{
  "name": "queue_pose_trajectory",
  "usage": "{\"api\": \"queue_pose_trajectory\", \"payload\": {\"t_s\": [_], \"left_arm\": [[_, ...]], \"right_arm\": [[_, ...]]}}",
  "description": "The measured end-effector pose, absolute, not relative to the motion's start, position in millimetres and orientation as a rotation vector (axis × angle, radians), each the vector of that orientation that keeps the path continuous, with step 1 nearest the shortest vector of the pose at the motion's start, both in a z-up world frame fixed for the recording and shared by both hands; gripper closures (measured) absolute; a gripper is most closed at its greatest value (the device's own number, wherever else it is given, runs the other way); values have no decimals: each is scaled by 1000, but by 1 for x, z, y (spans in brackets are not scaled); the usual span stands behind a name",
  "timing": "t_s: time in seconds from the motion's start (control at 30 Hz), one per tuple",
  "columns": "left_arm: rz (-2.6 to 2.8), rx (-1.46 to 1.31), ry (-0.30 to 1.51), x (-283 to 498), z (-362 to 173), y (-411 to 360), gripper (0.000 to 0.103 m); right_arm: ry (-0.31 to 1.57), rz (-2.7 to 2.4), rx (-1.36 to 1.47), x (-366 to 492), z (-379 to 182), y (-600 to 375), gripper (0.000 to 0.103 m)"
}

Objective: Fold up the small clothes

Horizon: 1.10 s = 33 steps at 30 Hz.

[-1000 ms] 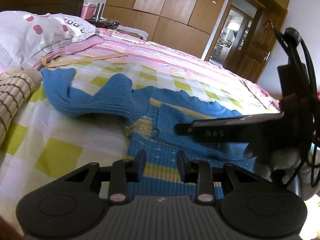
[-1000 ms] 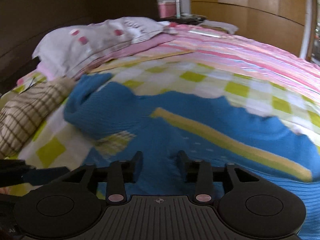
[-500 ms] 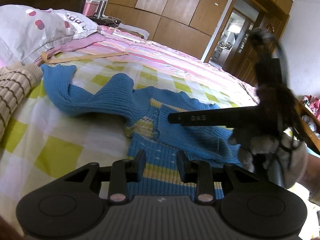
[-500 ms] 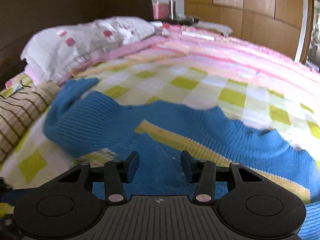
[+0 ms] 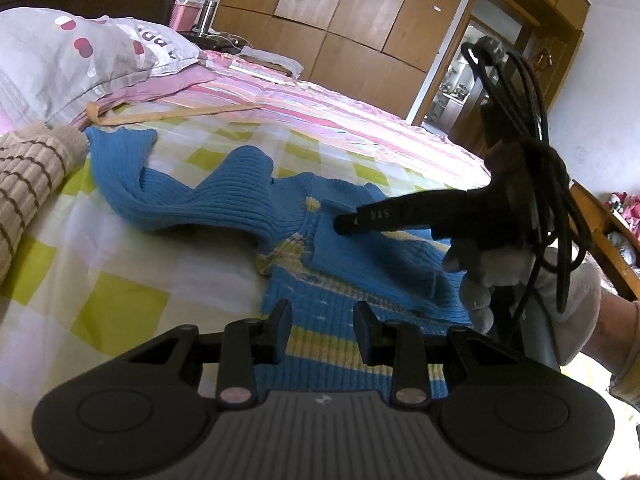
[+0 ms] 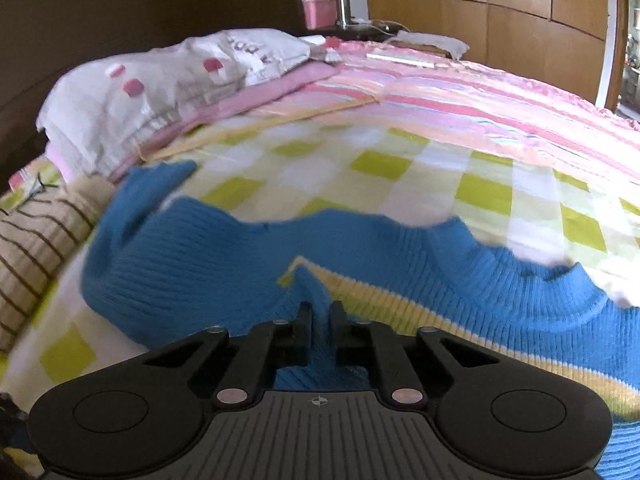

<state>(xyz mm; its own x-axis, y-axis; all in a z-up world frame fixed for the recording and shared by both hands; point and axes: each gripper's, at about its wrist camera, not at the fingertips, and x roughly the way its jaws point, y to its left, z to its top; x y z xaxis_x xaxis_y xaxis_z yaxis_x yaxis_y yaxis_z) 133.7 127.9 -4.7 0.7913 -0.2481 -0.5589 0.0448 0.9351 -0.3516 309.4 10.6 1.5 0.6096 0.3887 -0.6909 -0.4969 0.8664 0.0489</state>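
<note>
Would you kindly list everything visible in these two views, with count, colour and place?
sweater: one, blue with pale yellow stripes, spread on the bed, a fold between the right gripper's fingers
checked sheet: one, white and lime green, under the sweater
striped cover: one, pink, on the far half of the bed
pillow: one, grey with red spots, at the head of the bed
ribbed garment: one, beige with brown lines, left of the sweater
wardrobe: one, brown wood, behind the bed
left gripper: one, black, jaws apart over the sweater's hem
right gripper: one, black, jaws closing on the sweater
gloved hand: one, white, holding the right gripper
</note>
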Motion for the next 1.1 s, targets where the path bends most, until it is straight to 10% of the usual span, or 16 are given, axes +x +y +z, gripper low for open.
{"api": "queue_pose_trajectory", "payload": {"t_s": [1.1], "left_arm": [[159, -487, 538, 147, -7, 195, 64]], "right_arm": [[819, 820, -252, 330, 43, 205, 77]]}}
